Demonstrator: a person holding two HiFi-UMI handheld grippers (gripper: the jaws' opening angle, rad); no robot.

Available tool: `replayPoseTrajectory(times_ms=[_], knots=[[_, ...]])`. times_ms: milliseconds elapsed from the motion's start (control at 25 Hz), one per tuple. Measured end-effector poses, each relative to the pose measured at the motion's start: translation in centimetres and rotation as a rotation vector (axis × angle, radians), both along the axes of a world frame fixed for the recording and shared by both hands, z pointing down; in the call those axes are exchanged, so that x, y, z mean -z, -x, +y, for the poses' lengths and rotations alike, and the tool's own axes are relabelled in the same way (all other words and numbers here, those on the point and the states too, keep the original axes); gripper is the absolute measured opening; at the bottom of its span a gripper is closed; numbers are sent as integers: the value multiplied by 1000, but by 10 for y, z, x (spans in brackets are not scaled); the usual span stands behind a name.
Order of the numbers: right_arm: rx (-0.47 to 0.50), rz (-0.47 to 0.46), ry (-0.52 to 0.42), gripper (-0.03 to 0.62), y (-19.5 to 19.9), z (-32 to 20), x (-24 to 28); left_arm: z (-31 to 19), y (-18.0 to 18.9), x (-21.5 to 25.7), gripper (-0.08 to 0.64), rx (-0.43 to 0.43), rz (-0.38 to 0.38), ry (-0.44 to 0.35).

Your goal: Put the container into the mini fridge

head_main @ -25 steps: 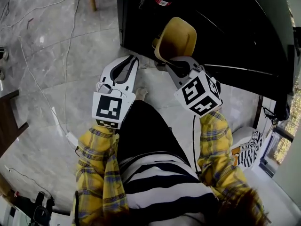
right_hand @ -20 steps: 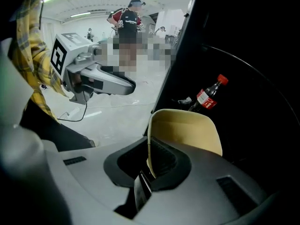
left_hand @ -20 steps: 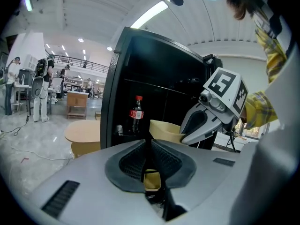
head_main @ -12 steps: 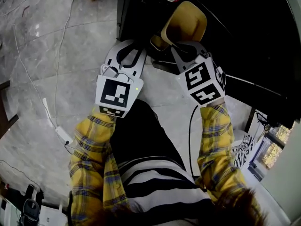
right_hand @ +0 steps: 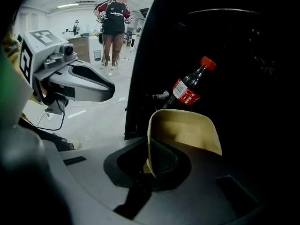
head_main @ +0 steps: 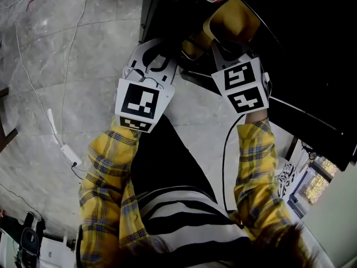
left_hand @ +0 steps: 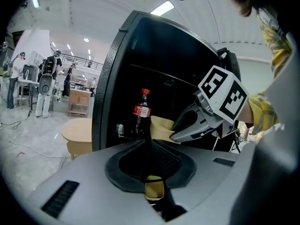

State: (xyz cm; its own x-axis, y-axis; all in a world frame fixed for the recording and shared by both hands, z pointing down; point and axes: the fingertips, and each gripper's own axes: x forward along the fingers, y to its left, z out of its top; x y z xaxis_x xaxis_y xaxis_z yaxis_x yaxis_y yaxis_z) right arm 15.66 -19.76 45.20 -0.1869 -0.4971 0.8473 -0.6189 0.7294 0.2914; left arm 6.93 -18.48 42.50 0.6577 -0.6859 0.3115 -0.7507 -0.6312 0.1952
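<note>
The tan container is tilted at the open front of the black mini fridge. My right gripper is shut on its near wall. In the right gripper view the wall runs between the jaws of my right gripper, with the dark fridge interior behind it. A cola bottle stands inside the fridge. My left gripper hovers just left of the container by the fridge's left edge. Its jaws are together with nothing held. From the left gripper view, the container and bottle lie ahead.
White cables and a power strip lie on the marble floor to the left. A low wooden table stands left of the fridge. People stand in the background. Striped shoes sit at the right.
Both grippers have moved forward toward the fridge. The container has gone from in front of the fridge to its opening, and the left gripper has kept alongside.
</note>
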Motion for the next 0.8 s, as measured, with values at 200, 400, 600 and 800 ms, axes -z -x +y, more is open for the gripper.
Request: replayPoseTrajectory(times_ms=[200, 400, 600, 800], knots=[[-35, 9, -13, 34, -6, -12, -3, -8, -3, 0, 48, 2, 2, -1], [-70, 23, -33, 35, -12, -24, -5, -13, -3, -2, 48, 17, 10, 8], [-104, 20, -59, 35, -17, -35, -8, -16, -2, -5, 48, 22, 11, 10], [-117, 30, -94, 35, -19, -41, -9, -18, -1, -8, 48, 27, 14, 18]])
